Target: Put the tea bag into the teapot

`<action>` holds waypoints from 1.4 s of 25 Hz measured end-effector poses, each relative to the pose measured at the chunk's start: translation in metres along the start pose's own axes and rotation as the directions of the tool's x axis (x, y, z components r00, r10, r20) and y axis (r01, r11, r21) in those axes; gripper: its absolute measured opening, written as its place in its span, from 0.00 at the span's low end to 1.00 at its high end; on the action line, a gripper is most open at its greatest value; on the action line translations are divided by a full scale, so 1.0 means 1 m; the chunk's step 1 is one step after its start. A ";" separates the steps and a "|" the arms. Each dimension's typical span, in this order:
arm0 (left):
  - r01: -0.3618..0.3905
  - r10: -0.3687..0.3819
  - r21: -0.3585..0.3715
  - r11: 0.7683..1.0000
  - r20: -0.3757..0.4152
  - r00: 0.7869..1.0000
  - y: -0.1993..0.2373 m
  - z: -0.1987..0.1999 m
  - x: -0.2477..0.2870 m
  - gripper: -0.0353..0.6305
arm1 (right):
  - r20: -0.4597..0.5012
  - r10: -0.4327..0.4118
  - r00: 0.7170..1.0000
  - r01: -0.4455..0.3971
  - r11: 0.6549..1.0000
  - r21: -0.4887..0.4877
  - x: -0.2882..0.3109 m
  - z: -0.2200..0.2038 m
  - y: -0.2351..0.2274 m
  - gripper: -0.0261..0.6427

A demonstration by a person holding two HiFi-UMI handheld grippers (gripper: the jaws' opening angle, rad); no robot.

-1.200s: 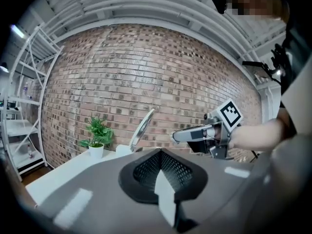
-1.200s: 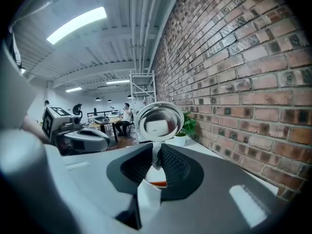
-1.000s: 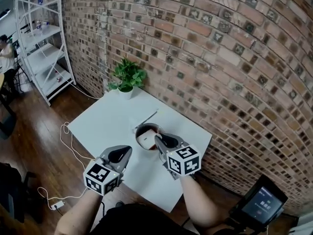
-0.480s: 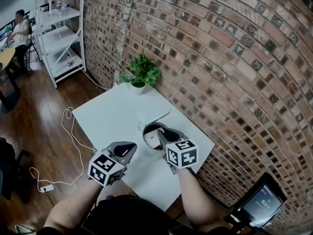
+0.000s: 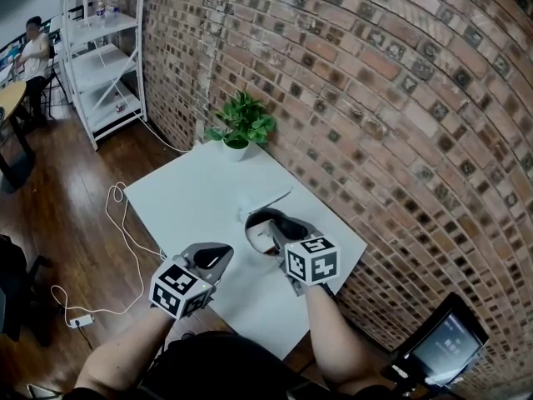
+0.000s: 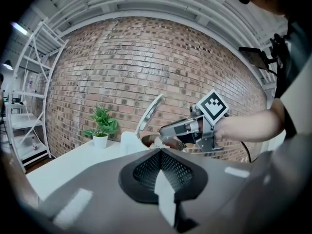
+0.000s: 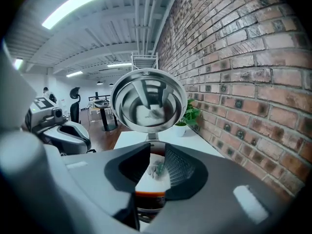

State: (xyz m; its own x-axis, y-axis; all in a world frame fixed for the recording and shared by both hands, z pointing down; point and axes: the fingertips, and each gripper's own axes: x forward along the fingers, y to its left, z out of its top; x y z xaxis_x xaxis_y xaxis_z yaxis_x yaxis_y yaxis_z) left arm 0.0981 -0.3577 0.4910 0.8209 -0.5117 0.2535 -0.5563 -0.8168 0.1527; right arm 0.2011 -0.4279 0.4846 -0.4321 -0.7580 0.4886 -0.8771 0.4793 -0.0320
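The teapot [image 5: 255,220] stands near the table's right edge, its round metal lid [image 7: 148,99] tipped up and open. A dark rim [image 6: 157,141] shows beside a white part [image 6: 127,142] of the pot. My right gripper [image 5: 271,232] hangs over the pot's mouth, shut on the white tea bag [image 7: 157,172] with a green mark; dark tea [image 7: 147,199] lies right below it. The same gripper [image 6: 165,129] reaches in from the right in the left gripper view. My left gripper [image 5: 218,255] hovers at the table's front, left of the pot, its jaws together with nothing in them [image 6: 163,179].
A small potted plant [image 5: 241,124] stands at the far corner of the white table [image 5: 183,202], against the brick wall. A white shelf unit [image 5: 100,48], a cable [image 5: 117,215] on the wood floor and a person [image 5: 35,48] are off to the left.
The head view shifted between one second and half a second ago. Since then both grippers have stayed almost still, the right one over the pot.
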 end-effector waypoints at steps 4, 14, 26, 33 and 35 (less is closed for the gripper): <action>-0.001 0.001 -0.005 1.000 0.008 1.000 0.002 0.001 -0.003 0.06 | 0.019 -0.005 1.000 0.005 1.000 0.008 -0.008 0.003 0.001 0.17; 0.056 -0.058 0.037 0.998 0.038 0.998 -0.015 0.015 -0.025 0.06 | 0.100 0.026 0.995 -0.030 0.999 0.045 -0.060 0.015 0.027 0.17; 0.027 -0.033 0.046 0.999 0.142 0.989 -0.039 0.054 -0.052 0.06 | 0.208 -0.031 0.978 0.020 0.998 0.054 -0.133 0.001 0.043 0.04; 0.038 -0.046 0.058 0.998 0.134 0.990 -0.055 0.053 -0.064 0.06 | 0.225 -0.018 0.974 0.013 1.000 0.027 -0.148 -0.001 0.051 0.04; 0.032 -0.038 0.044 0.999 0.137 0.990 -0.057 0.052 -0.066 0.06 | 0.227 -0.018 0.974 0.013 1.000 0.027 -0.150 -0.002 0.052 0.04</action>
State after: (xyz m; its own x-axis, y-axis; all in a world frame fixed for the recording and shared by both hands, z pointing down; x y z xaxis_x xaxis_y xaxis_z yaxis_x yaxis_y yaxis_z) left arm 0.0818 -0.2909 0.4162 0.8514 -0.5119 0.1147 -0.5233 -0.8439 0.1186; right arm 0.2202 -0.2887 0.4112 -0.4522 -0.8474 0.2784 -0.8878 0.4576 -0.0491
